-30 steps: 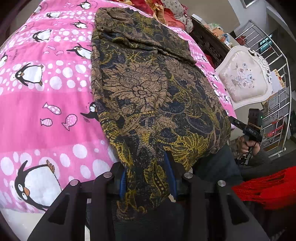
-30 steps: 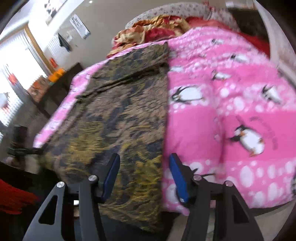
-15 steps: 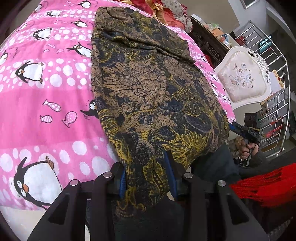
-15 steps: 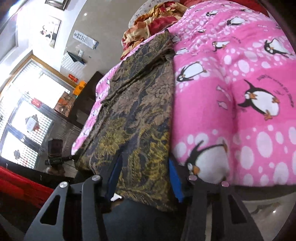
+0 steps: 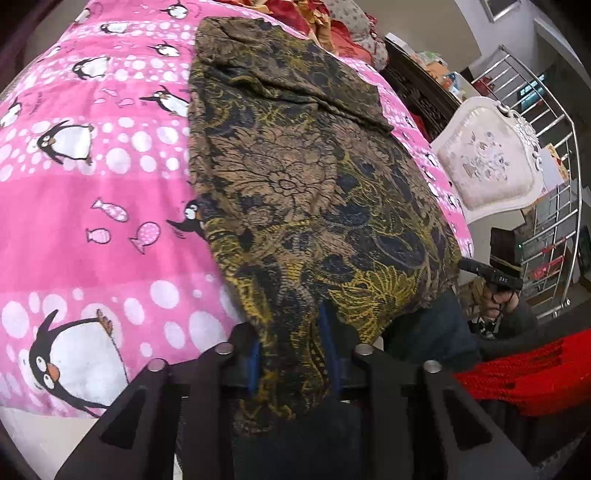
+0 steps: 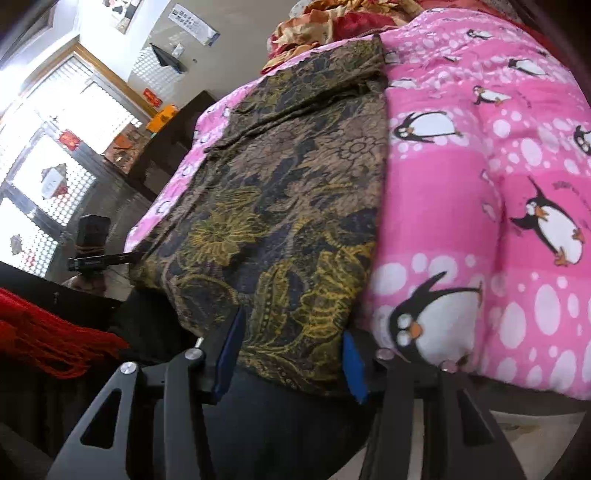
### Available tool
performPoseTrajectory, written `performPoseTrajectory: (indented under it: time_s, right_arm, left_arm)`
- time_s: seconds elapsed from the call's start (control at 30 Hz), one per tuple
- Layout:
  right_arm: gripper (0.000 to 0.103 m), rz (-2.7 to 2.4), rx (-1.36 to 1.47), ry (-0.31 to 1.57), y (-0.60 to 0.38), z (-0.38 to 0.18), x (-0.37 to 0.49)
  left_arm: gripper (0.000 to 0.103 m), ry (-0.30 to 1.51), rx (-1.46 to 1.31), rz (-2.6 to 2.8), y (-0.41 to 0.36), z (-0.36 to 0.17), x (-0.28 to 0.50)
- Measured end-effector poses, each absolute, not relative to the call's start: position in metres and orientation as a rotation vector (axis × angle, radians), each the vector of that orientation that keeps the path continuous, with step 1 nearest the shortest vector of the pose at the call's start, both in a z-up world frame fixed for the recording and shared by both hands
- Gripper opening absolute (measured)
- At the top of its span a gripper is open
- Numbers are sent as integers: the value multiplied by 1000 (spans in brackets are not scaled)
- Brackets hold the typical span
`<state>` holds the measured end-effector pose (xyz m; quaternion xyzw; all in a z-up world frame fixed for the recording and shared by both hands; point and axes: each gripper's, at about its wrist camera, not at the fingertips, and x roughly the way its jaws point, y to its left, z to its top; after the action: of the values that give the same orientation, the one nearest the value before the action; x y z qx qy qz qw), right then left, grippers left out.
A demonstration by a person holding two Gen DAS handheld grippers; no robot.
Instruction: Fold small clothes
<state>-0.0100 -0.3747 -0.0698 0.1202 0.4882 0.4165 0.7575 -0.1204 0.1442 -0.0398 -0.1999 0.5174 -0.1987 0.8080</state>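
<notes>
A brown, gold and black floral garment [image 5: 303,177] lies spread lengthwise on a pink penguin blanket [image 5: 92,229]. Its near hem hangs over the bed's edge. My left gripper [image 5: 291,343] is shut on the hem's left corner, with the cloth bunched between the blue pads. In the right wrist view the same garment [image 6: 295,192] fills the middle. My right gripper [image 6: 293,332] has its jaws closing around the hem's right corner, and the cloth lies flat between the pads. Each view shows the other gripper at the garment's far side: the right one [image 5: 495,273] and the left one [image 6: 92,254].
A white upholstered chair [image 5: 487,170] and a metal railing [image 5: 550,155] stand right of the bed. A dark cabinet [image 6: 166,147] and bright windows [image 6: 55,147] are beyond. Crumpled bedding [image 6: 325,22] lies at the bed's head. Red knitted fabric [image 5: 524,373] sits near me.
The left jaws have closed tighter on the hem. The right gripper has tipped and come in under the hem, and its jaws have narrowed around the cloth.
</notes>
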Motion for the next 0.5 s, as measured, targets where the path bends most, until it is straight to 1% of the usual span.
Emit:
performPoseTrajectory:
  time_s: [0.07, 0.33, 0.47, 0.5]
  right_arm:
    - [23, 922, 269, 1063, -376, -70, -10]
    - [24, 864, 277, 1084, -378, -84, -10]
    - [24, 876, 245, 1089, -376, -82, -11]
    - [18, 880, 243, 1091, -376, -82, -11]
  left_arm:
    - [1, 1105, -429, -419, 146, -40, -121]
    - [1, 1106, -429, -415, 146, -40, -121]
    - [1, 1103, -438, -411, 146, -40, -121]
    - [0, 1100, -443, -408, 147, -40, -121]
